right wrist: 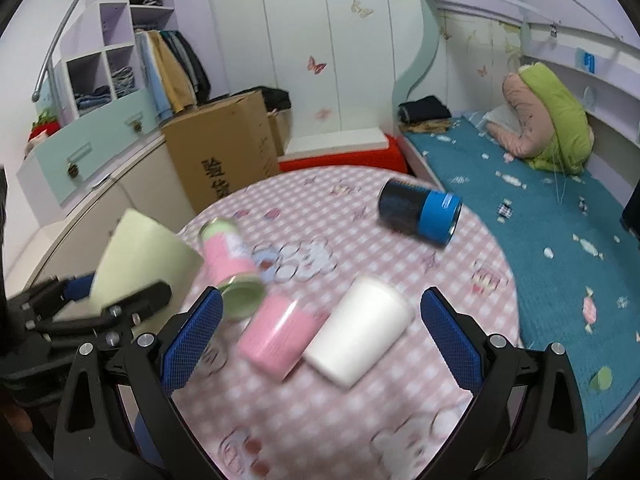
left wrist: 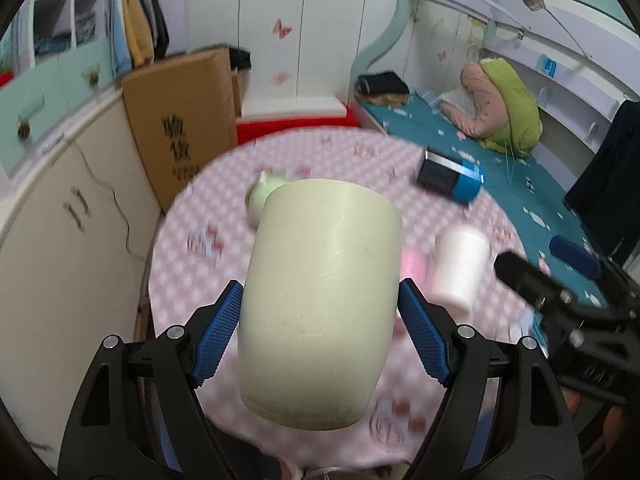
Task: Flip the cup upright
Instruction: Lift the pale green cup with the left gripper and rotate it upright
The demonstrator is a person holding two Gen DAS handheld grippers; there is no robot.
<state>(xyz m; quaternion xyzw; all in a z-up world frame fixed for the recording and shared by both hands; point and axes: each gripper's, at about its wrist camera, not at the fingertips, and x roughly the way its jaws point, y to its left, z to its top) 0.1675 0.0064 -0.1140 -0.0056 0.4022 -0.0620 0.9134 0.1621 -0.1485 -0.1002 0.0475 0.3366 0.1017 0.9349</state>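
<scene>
My left gripper (left wrist: 320, 316) is shut on a pale cream-green cup (left wrist: 320, 296), holding it above the round table with its wider end towards the camera. The same cup shows at the left of the right wrist view (right wrist: 140, 256), tilted in the left gripper (right wrist: 100, 300). My right gripper (right wrist: 322, 324) is open and empty, above a white cup (right wrist: 360, 336) and a pink cup (right wrist: 280, 336) that lie on their sides. The right gripper shows at the right edge of the left wrist view (left wrist: 532, 280).
The round table has a pink checked cloth (right wrist: 360, 412). A pink-and-green can (right wrist: 232, 268) and a black-and-blue cup (right wrist: 420, 212) lie on their sides on it. A cardboard box (right wrist: 220, 156) and cabinets stand to the left, a bed (right wrist: 540, 220) to the right.
</scene>
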